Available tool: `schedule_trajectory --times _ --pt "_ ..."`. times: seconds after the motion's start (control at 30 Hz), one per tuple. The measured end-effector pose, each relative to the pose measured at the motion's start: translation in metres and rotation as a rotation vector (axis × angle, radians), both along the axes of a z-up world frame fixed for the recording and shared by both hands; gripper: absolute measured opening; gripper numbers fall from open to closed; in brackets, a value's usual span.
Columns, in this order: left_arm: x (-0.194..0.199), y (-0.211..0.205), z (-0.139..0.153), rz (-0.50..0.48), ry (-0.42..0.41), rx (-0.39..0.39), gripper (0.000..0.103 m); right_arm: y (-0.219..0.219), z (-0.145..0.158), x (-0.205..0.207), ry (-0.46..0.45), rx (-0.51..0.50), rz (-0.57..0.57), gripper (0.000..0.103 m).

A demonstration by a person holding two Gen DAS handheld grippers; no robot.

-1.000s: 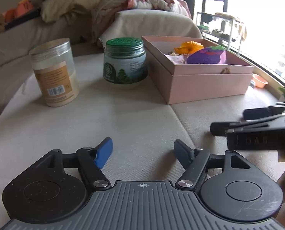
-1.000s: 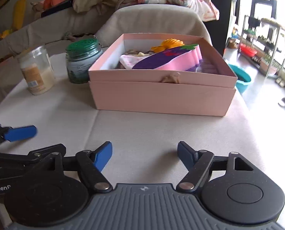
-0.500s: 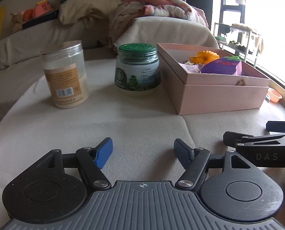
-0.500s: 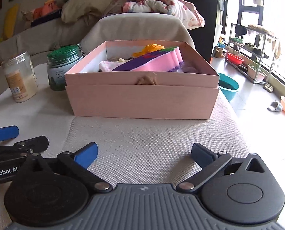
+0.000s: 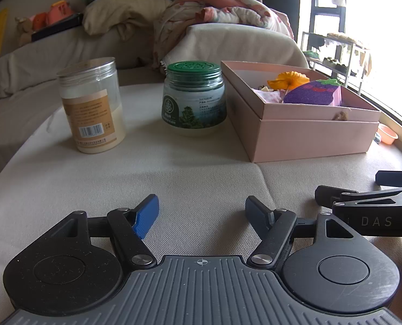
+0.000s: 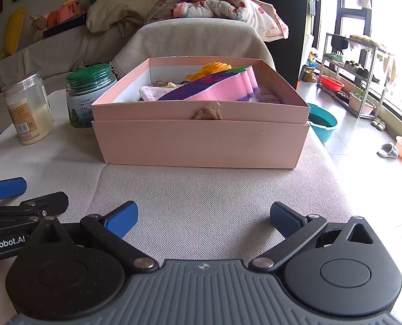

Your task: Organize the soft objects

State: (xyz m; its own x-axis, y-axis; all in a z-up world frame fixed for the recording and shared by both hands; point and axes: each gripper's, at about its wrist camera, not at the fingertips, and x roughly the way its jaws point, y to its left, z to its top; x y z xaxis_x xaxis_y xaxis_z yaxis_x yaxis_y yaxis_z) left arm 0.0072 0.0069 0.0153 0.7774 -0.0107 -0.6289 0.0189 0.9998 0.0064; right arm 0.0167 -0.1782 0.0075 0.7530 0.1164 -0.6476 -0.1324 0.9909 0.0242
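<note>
A pink cardboard box (image 6: 201,143) stands on the cloth-covered table (image 6: 214,197); it also shows in the left wrist view (image 5: 309,138). Inside it lie a purple-and-pink eggplant sponge (image 6: 211,92) (image 5: 313,93), an orange soft flower (image 6: 214,69) (image 5: 290,78) and a pale patterned cloth (image 6: 152,93). A small tan soft bit (image 6: 207,113) hangs over the box's front rim. My left gripper (image 5: 202,214) is open and empty, low over the table. My right gripper (image 6: 203,218) is open and empty, in front of the box. Each gripper shows at the edge of the other's view.
A clear jar with a tan label (image 5: 91,105) and a green-lidded jar (image 5: 194,98) stand left of the box. A covered chair with a blanket (image 6: 201,32) and a sofa with pillows (image 5: 52,62) lie behind. A rack (image 6: 355,75) and basins stand on the floor at right.
My right gripper's fingers have spread wider. Both grippers have tilted up and drawn back a little, so the box sits farther off in both views.
</note>
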Motion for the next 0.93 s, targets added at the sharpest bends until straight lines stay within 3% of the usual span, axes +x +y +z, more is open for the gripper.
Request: schedule_trajectory --times 0.93 --pt "0.0001 -0.0003 0.0001 0.000 0.000 0.001 0.076 0.0005 0.0004 -0.0018 0.000 0.001 0.013 0.103"
